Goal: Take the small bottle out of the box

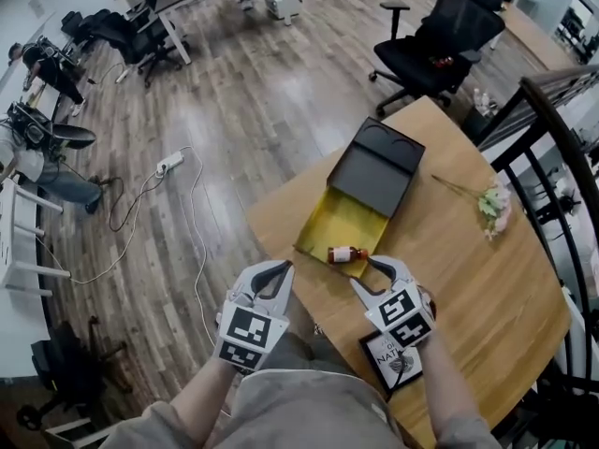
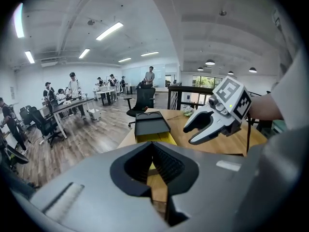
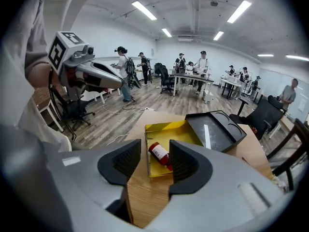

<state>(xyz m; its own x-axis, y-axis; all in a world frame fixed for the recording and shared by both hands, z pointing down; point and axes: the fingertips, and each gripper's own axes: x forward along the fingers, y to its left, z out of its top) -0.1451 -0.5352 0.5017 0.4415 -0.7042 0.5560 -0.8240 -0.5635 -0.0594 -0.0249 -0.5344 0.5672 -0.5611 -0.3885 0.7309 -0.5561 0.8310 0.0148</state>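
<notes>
Right gripper [image 1: 374, 279], jaws apart, faces small bottle [image 3: 159, 154] lying crosswise in box [image 3: 178, 134].

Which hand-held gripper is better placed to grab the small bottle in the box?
Right. The right hand-held gripper is open, with the small bottle lined up just beyond its jaws; the left hand-held gripper is shut and farther away.

Head view: from high up, looking steeply down at the table [image 1: 468, 279], the box [image 1: 339, 218], the left gripper [image 1: 278, 271] and the right gripper [image 1: 367, 271].
Left gripper view: low, behind its own jaws, looking along the table toward the box, not very near.
Right gripper view: behind its own jaws, looking down into the box from near.
Shared: table and box in all three; the other gripper in each gripper view.
</notes>
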